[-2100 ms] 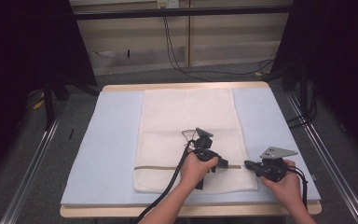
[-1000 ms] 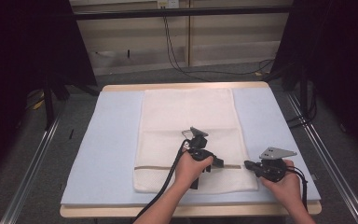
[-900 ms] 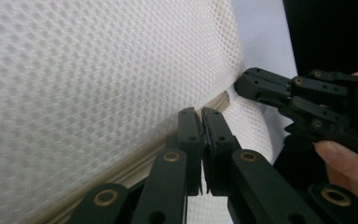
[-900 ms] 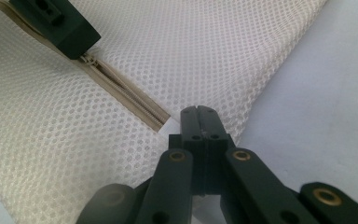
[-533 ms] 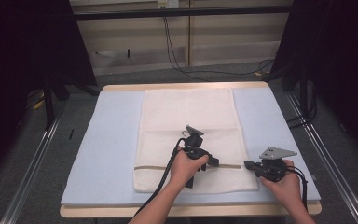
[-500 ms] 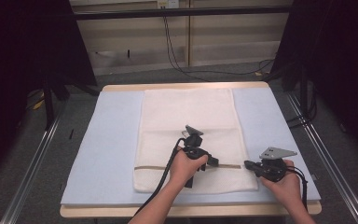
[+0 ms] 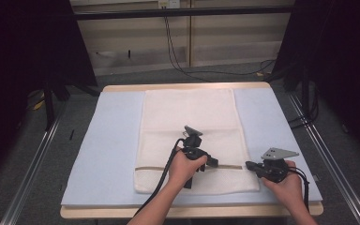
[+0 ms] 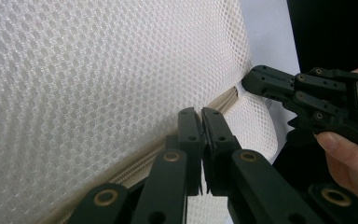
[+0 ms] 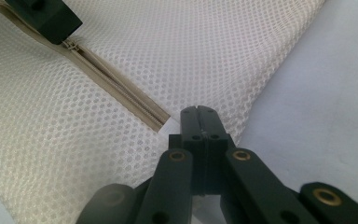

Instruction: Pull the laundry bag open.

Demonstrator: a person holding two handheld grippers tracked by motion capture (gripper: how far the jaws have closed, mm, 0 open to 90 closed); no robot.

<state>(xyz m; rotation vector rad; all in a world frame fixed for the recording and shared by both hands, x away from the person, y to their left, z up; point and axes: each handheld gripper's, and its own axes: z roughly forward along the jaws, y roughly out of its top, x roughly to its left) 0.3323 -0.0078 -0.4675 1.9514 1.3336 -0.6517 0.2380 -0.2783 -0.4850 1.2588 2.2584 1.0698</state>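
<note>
Mesh bag (image 7: 192, 126): flat on the blue-covered desk (image 7: 108, 140).
Zipper (image 9: 121, 91): near the bag's front edge.
Left claw (image 8: 201, 116): pressed together over the zipper.
Right claw (image 9: 199, 114): pressed together, pinching the bag's right edge.

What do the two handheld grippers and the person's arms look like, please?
Both the left gripper and the right gripper are black, with two flat jaws on linkage arms with brass-coloured pivots. The right carries a grey three-cornered plate; black cables trail from both. The forearms are bare, without sleeves.
</note>
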